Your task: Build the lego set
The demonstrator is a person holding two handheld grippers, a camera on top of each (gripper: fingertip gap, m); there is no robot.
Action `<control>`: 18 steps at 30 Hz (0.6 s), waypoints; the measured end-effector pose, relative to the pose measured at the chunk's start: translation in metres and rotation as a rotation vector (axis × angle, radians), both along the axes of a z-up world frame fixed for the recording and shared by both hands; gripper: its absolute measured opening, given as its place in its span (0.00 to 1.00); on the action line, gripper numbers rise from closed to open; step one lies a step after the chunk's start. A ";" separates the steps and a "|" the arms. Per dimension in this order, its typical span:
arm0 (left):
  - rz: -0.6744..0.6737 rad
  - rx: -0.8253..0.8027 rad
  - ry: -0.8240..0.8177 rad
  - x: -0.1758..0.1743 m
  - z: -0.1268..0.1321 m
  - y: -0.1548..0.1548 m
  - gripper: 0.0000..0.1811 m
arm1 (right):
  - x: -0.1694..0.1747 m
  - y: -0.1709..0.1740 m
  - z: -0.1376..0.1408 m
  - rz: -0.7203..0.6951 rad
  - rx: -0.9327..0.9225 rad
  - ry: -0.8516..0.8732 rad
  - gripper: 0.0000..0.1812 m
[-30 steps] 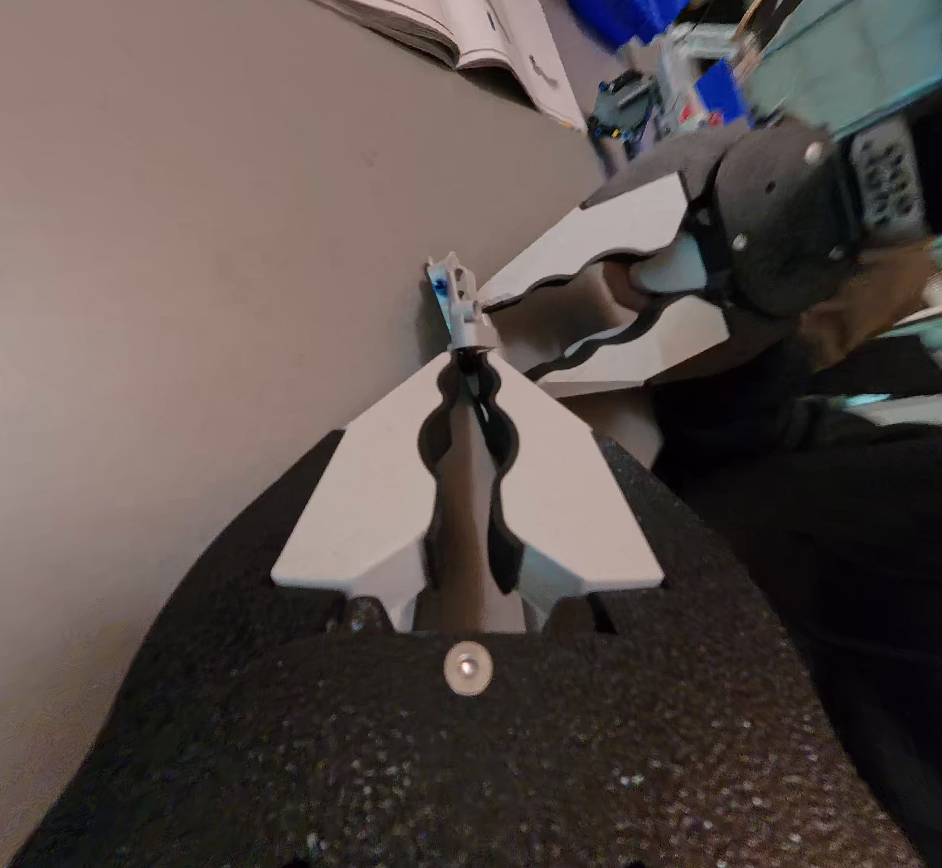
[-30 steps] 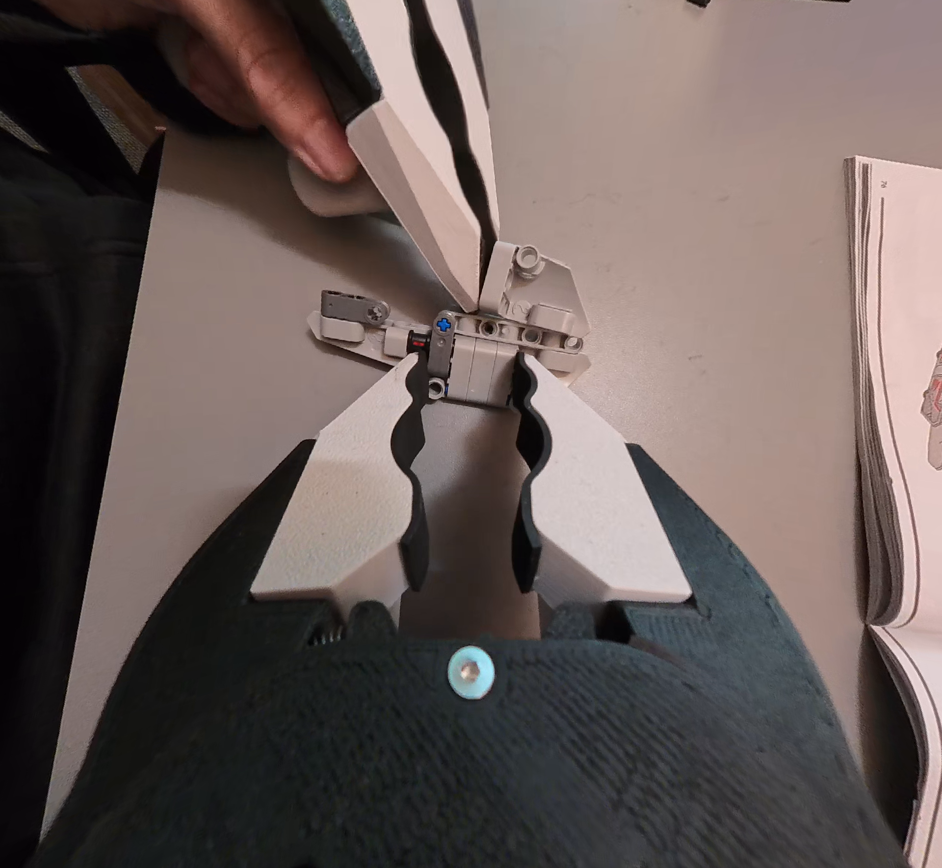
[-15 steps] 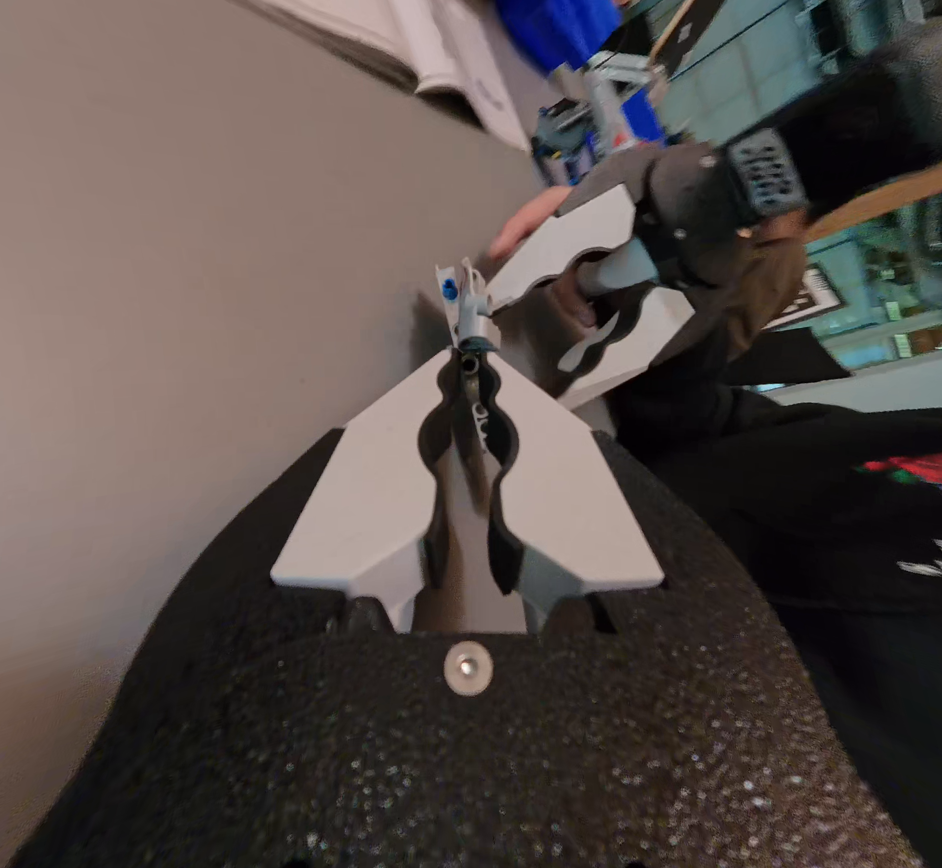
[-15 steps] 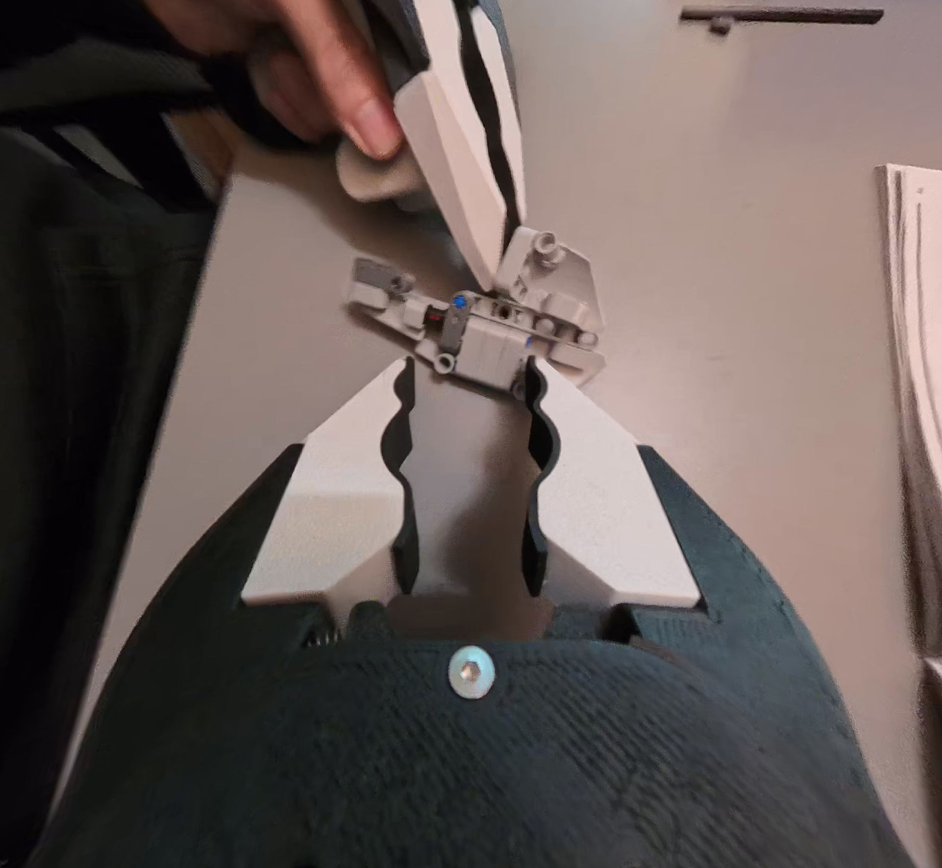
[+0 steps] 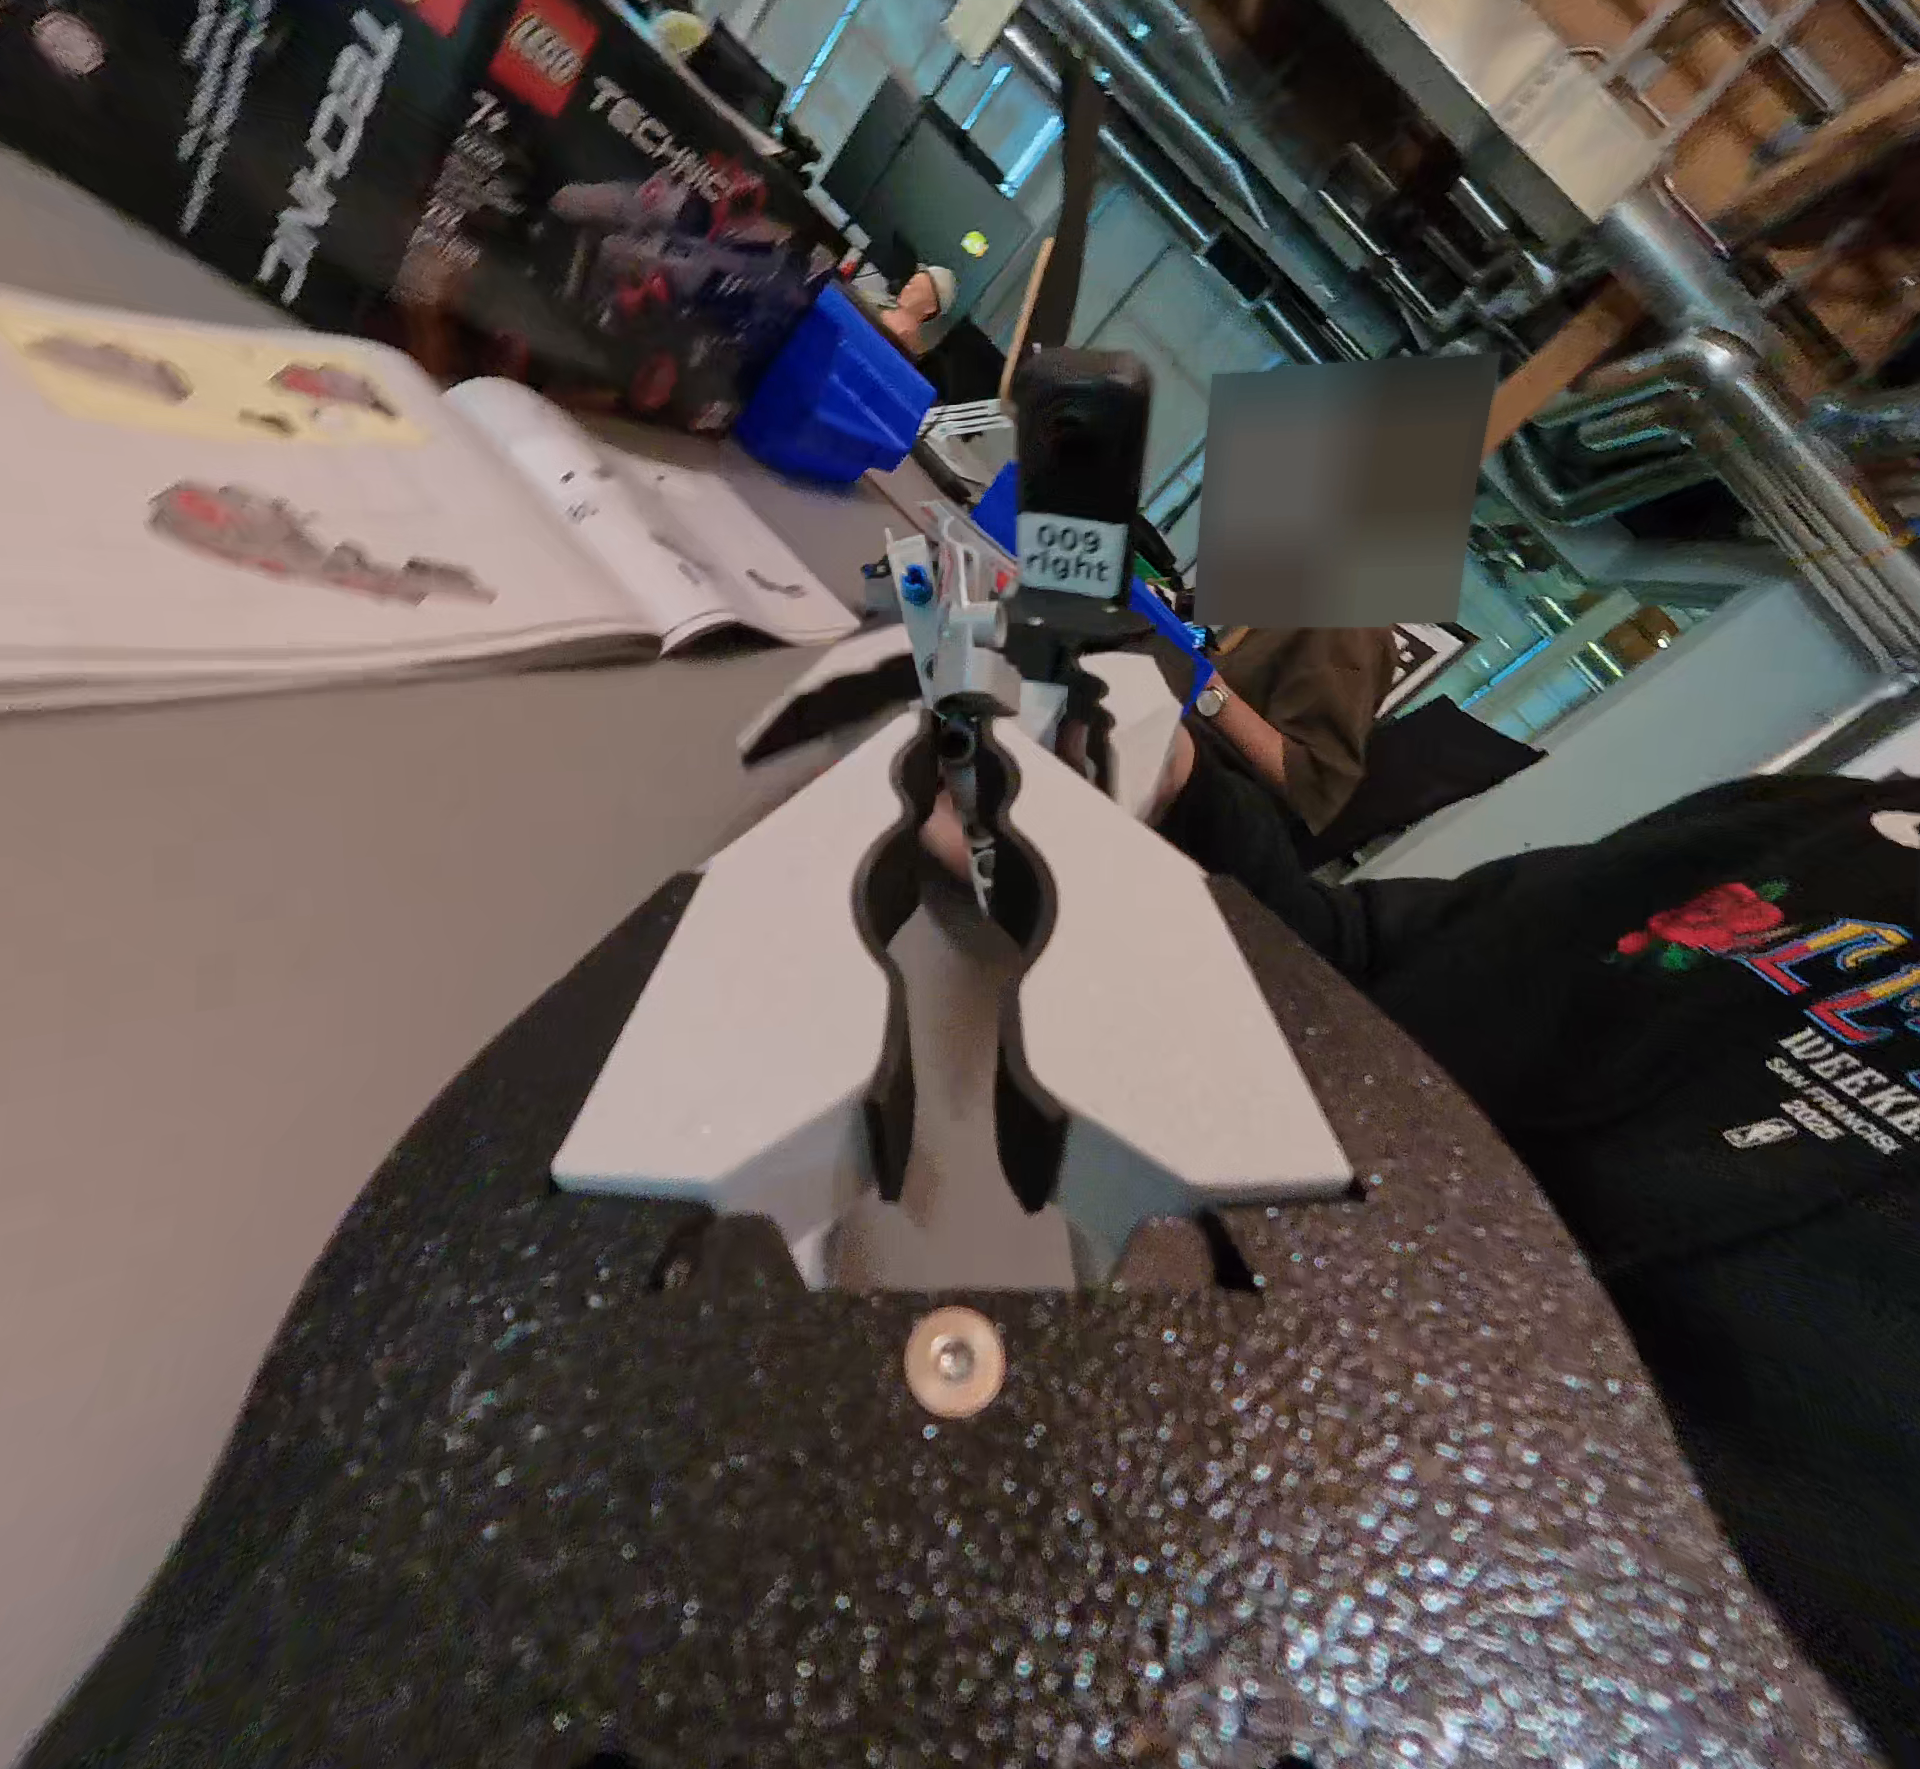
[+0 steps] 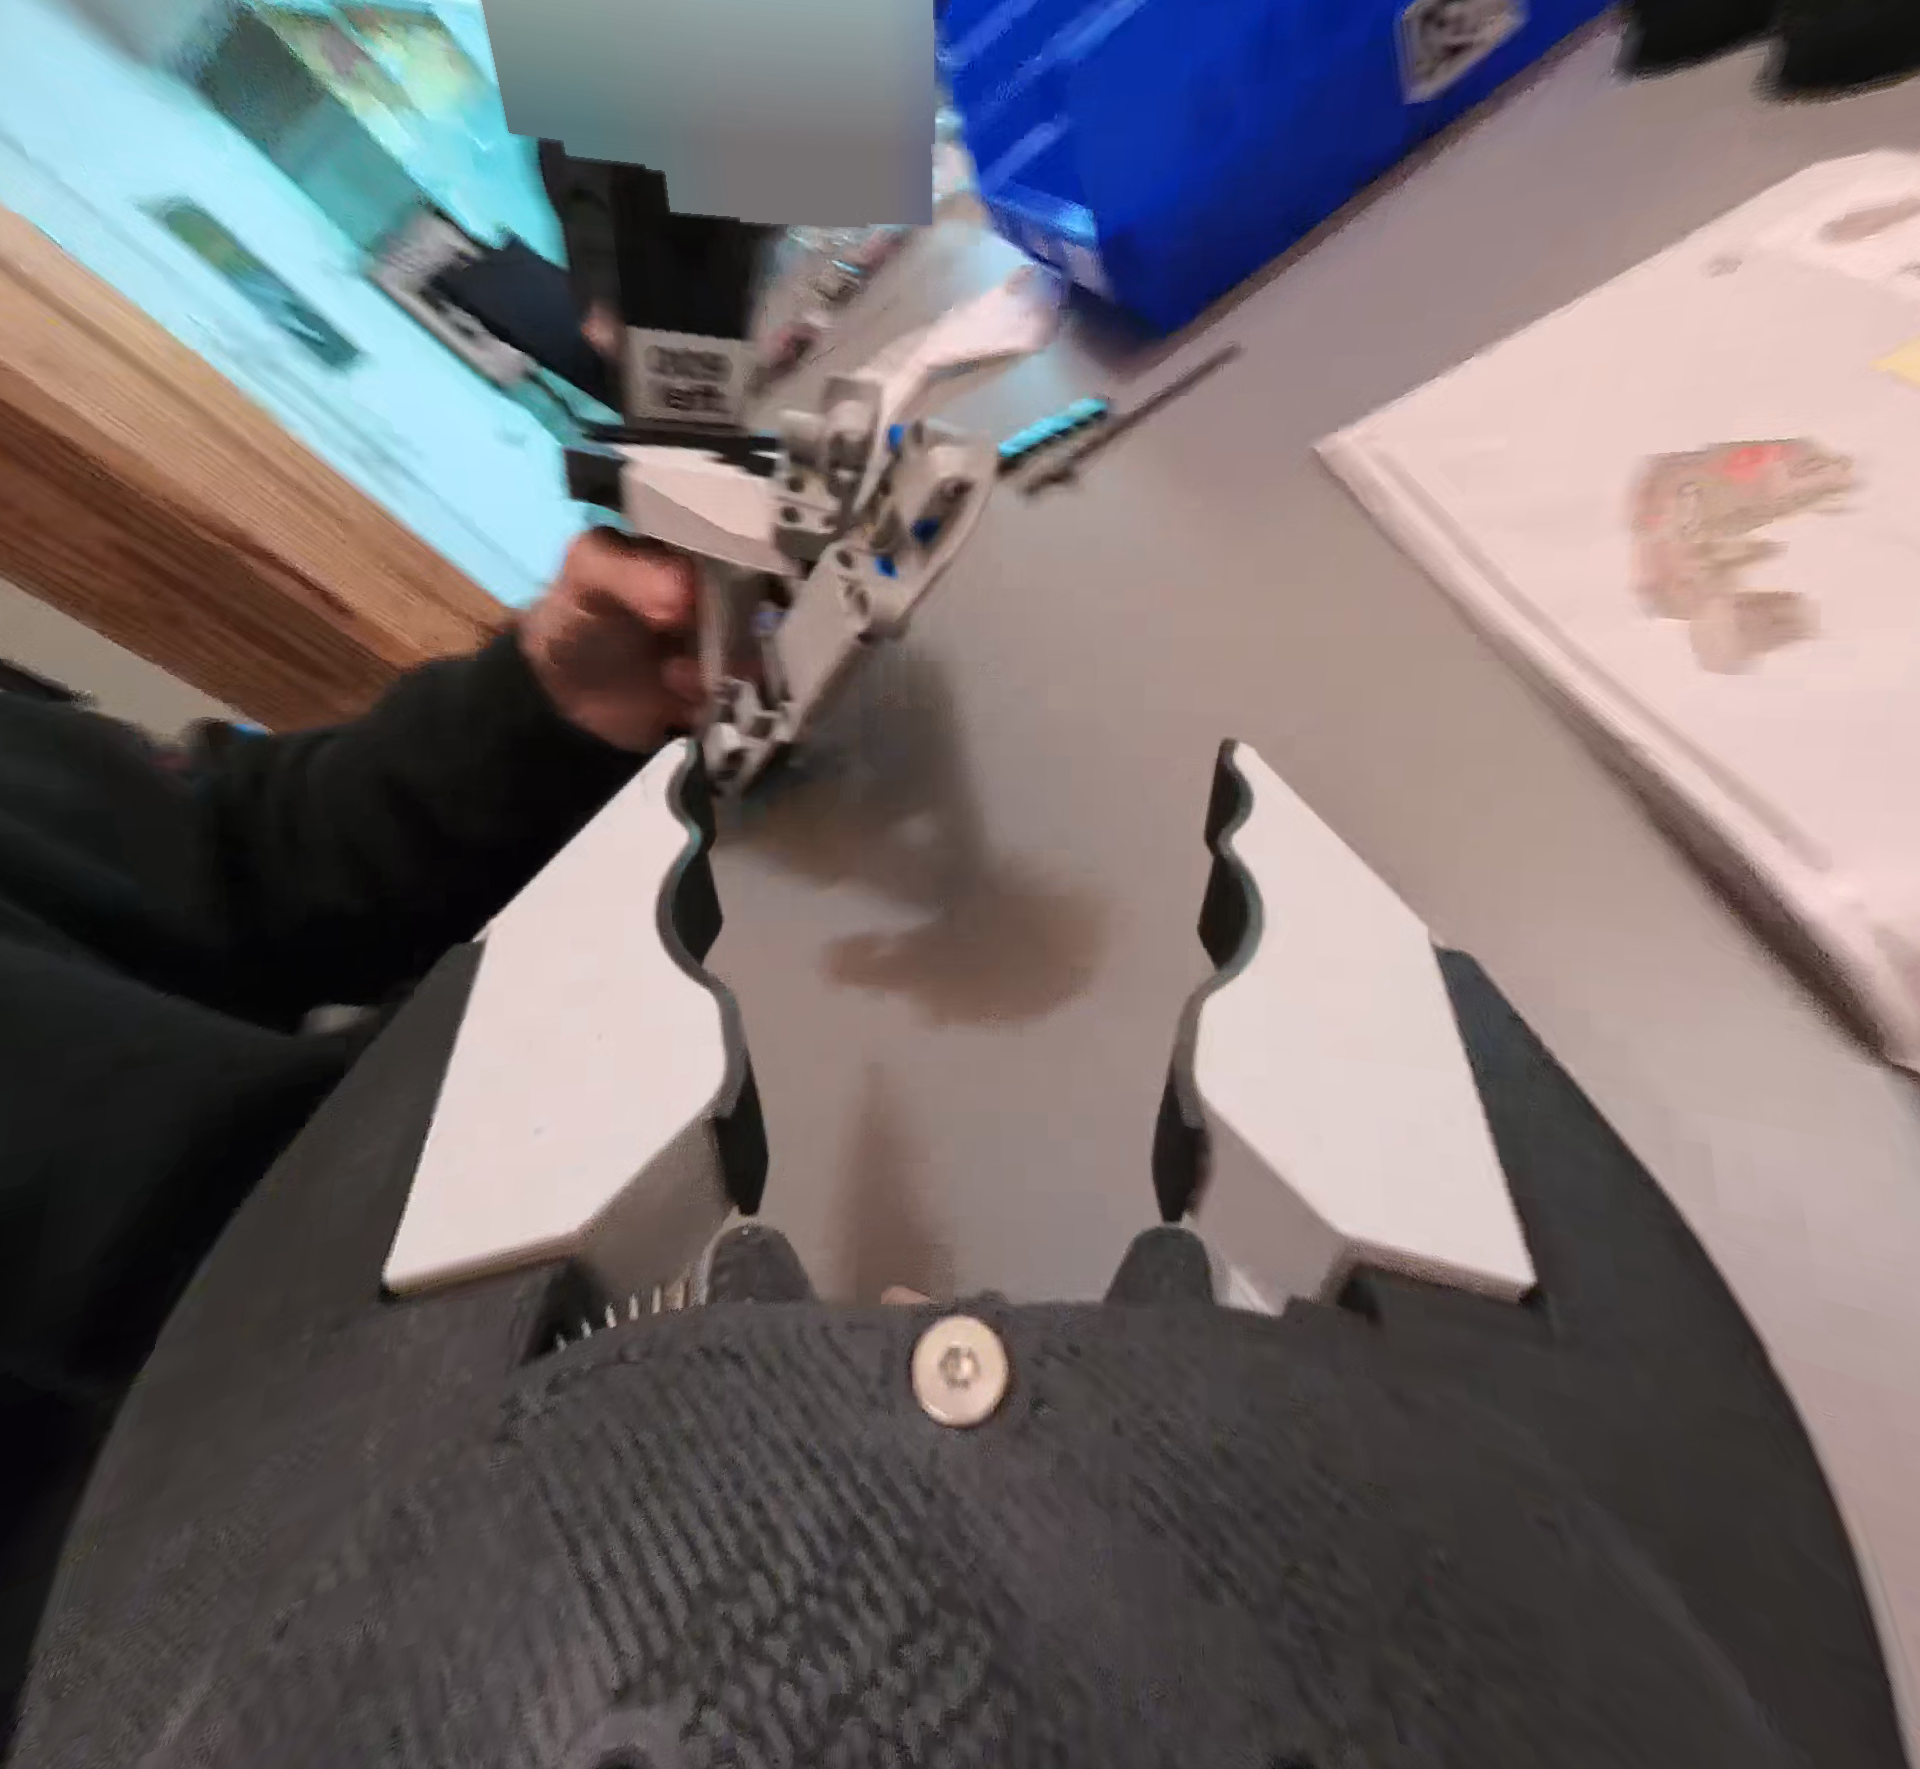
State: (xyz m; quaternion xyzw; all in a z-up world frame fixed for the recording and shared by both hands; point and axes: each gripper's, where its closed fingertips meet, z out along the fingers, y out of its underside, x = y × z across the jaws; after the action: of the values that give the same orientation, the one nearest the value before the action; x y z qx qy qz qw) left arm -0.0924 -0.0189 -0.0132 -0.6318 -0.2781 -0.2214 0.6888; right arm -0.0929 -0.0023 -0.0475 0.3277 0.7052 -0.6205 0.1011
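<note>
Two tongs: left tongs (image 5: pixel 958 732) pinch grey lego assembly (image 6: pixel 852 566); right tongs (image 6: pixel 961 763) wide, empty; printed black set boxes (image 5: pixel 436 88) behind.

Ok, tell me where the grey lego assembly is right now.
The grey lego assembly is clamped in the left gripper, held above the grey table, left of the open instruction booklet in the right wrist view.

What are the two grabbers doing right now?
Left gripper: shut on the grey lego assembly.
Right gripper: open, holding nothing.
</note>
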 end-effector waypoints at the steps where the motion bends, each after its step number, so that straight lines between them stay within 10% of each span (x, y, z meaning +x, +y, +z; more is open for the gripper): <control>1: -0.012 0.004 0.029 0.000 0.003 0.005 0.02 | 0.007 -0.007 0.008 0.039 -0.091 -0.032 0.48; 8: -0.081 0.042 0.098 0.002 0.008 0.028 0.02 | 0.008 -0.006 0.040 0.014 -0.373 -0.079 0.10; 18: -0.095 0.019 0.139 0.000 0.003 0.035 0.02 | 0.003 0.003 0.034 -0.041 -0.267 -0.009 0.08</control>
State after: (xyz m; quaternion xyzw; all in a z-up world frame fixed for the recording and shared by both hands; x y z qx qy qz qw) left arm -0.0925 0.0163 -0.0104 -0.6517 -0.1971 -0.2121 0.7011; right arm -0.0898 0.0003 -0.0132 0.3285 0.6090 -0.7093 0.1342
